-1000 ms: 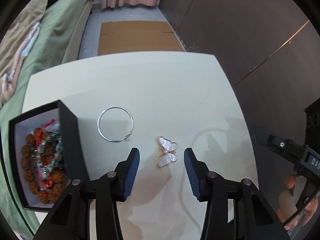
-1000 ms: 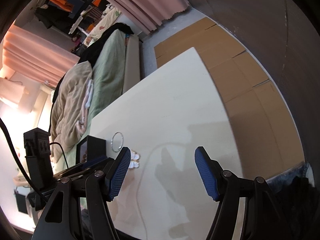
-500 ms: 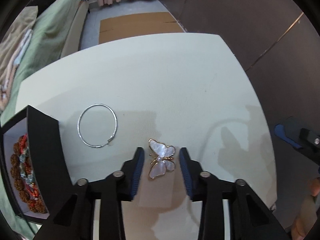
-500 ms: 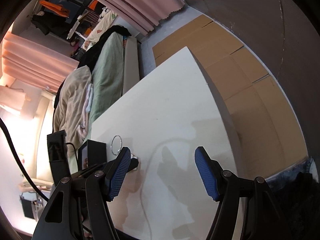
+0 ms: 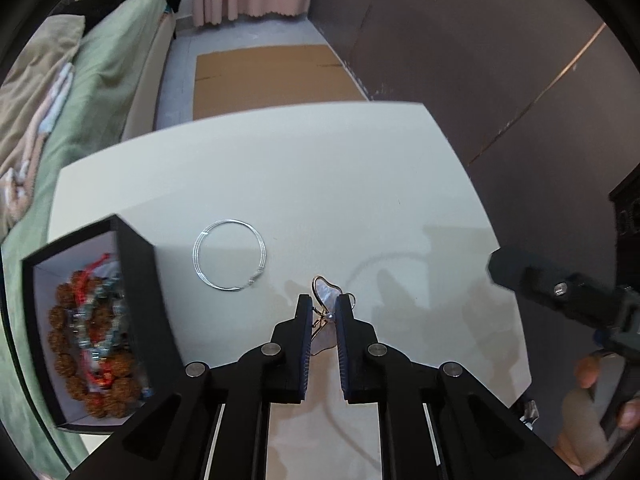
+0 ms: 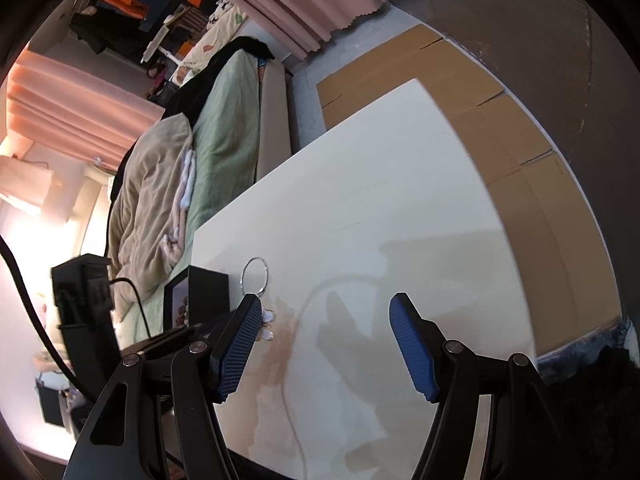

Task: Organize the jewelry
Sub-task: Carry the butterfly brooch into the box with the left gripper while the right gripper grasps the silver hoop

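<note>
My left gripper [image 5: 323,300] is shut on a butterfly brooch [image 5: 327,294] with white pearly wings and a gold rim, held between the blue pads just above the white table [image 5: 300,184]. A silver hoop [image 5: 230,254] lies flat on the table to its left. An open black jewelry box [image 5: 138,276] at the left table edge holds brown and red bead bracelets [image 5: 94,344]. My right gripper [image 6: 326,312] is open and empty over the table; in its view the brooch [image 6: 267,325], the hoop [image 6: 255,276] and the box [image 6: 208,292] show at left.
A bed with green cover [image 5: 100,64] runs along the table's left side. Flat cardboard [image 5: 272,76] lies on the floor beyond the table, next to a dark wall [image 5: 480,80]. The right gripper body and hand [image 5: 580,320] show at the right edge of the left wrist view.
My left gripper has closed from wide open onto the butterfly brooch and tilted it up on edge. The right gripper has stayed open, shifting only slightly.
</note>
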The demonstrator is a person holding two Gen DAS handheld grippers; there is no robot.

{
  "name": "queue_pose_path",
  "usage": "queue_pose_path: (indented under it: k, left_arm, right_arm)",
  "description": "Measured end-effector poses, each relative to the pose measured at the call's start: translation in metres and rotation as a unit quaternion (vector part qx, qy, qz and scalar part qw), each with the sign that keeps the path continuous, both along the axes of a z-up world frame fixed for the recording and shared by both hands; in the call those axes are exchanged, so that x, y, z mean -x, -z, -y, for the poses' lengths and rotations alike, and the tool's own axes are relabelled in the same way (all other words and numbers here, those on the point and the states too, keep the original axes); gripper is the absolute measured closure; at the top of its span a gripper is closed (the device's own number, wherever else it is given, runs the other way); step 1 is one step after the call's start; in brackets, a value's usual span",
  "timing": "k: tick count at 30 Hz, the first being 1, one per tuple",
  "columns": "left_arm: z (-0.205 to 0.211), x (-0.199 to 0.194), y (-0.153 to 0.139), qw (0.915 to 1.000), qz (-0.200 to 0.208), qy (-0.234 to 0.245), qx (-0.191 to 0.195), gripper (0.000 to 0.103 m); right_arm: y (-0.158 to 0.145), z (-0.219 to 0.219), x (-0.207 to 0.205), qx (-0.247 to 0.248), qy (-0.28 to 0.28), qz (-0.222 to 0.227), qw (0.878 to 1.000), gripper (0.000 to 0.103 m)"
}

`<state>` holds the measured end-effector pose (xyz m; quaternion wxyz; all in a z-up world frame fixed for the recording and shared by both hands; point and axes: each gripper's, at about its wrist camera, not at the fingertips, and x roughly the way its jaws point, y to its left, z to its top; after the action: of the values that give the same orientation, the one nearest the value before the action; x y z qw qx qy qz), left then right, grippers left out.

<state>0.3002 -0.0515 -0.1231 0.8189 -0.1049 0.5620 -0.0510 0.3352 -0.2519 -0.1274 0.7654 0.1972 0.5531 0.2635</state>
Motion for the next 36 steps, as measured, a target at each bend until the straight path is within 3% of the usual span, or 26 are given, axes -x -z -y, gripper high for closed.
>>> queue_pose_path:
  k: [12, 22, 29, 36]
  left_arm:
    - [-0.07, 0.022, -0.032, 0.9971, 0.045, -0.058, 0.019, 0.091]
    - [-0.12, 0.043, -0.037, 0.9931, 0.06, -0.092, 0.041, 0.091]
    - [-0.146, 0.056, -0.034, 0.9906, 0.065, -0.107, 0.056, 0.091]
    - [-0.165, 0.067, -0.034, 0.9887, 0.069, -0.114, 0.069, 0.091]
  right_arm:
    - [-0.009, -0.051, 0.005, 0.034, -0.023, 0.028, 0.999, 0.037]
    - [0.006, -0.105, 0.006, 0.08, -0.055, 0.009, 0.995, 0.07]
    - [0.023, -0.134, 0.003, 0.11, -0.06, -0.012, 0.992, 0.082]
    - [0.032, -0.154, -0.002, 0.147, -0.055, -0.012, 0.988, 0.082]
